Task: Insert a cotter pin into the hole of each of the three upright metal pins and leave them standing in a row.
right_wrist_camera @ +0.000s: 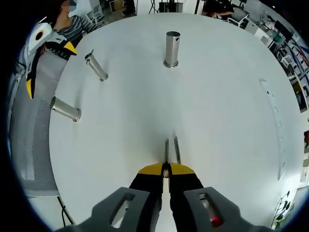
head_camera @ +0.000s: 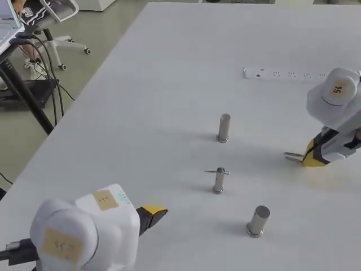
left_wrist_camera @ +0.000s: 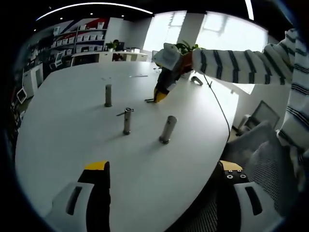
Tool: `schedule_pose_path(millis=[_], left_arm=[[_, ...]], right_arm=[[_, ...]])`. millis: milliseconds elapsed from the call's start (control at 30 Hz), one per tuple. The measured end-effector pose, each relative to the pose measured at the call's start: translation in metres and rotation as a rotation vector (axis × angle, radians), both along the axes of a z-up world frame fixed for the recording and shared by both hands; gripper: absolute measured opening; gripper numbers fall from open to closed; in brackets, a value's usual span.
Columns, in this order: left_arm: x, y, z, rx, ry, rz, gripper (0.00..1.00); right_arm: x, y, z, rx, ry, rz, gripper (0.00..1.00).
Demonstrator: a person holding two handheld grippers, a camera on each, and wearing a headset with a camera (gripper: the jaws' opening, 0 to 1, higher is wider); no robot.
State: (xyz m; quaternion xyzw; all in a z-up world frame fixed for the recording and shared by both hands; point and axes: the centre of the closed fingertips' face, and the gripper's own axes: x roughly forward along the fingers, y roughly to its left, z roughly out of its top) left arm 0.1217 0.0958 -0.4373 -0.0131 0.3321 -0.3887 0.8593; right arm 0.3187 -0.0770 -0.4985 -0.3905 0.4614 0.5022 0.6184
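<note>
Right gripper view: the right gripper [right_wrist_camera: 166, 170] was clenched on a cotter pin [right_wrist_camera: 171, 149], whose two thin legs stuck forward from the yellow jaw tips low in the frame. It lay just above the white table [right_wrist_camera: 231, 87], probably held by its head end so that the legs could lead into a hole. Straight ahead, at the top centre, stood the far metal pin [right_wrist_camera: 171, 48], upright and with its cross hole showing open near the top. That made it the likely next target, though it was well apart from the cotter pin.

At the upper left of that view the middle metal pin [right_wrist_camera: 96, 66] already carried a fitted cotter pin [head_camera: 216, 171], seen in the head view as a thin bar across its top. The near metal pin [right_wrist_camera: 65, 108] stood bare at the left; its hole could not be made out.

In the left gripper view the left gripper [left_wrist_camera: 164, 166] was released, its jaws spread wide at the bottom of the frame with nothing between them. It hung back from the three pins, apparently leaving room for the other hand. The pins stood in a loose row, so one of three looked done.
</note>
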Motion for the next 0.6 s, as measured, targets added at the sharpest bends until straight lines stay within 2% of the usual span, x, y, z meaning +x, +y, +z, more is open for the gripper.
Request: schedule_pose_path(millis=[233, 267, 300, 467, 600], left_arm=[[-0.0027, -0.0051, -0.0026, -0.01, 0.016, -0.007, 0.89], [-0.0028, -0.0055, -0.0029, -0.009, 0.018, -0.008, 0.89], [-0.0026, -0.0054, -0.0033, -0.007, 0.021, -0.008, 0.88], [0.0012, -0.0053, 0.0009, -0.029, 0.018, 0.011, 0.86], [0.0014, -0.0053, 0.0033, -0.031, 0.01, 0.013, 0.86]], right_arm=[[0.0006, -0.0011, 0.0, -0.031, -0.012, 0.04, 0.0], [0.0011, -0.001, 0.0001, -0.034, -0.016, 0.067, 0.0], [0.0005, -0.0011, 0.0002, -0.035, -0.016, 0.045, 0.0], [0.0012, -0.0013, 0.0007, -0.023, -0.02, 0.032, 0.0], [0.0009, -0.0008, 0.001, -0.013, -0.022, 0.012, 0.0]])
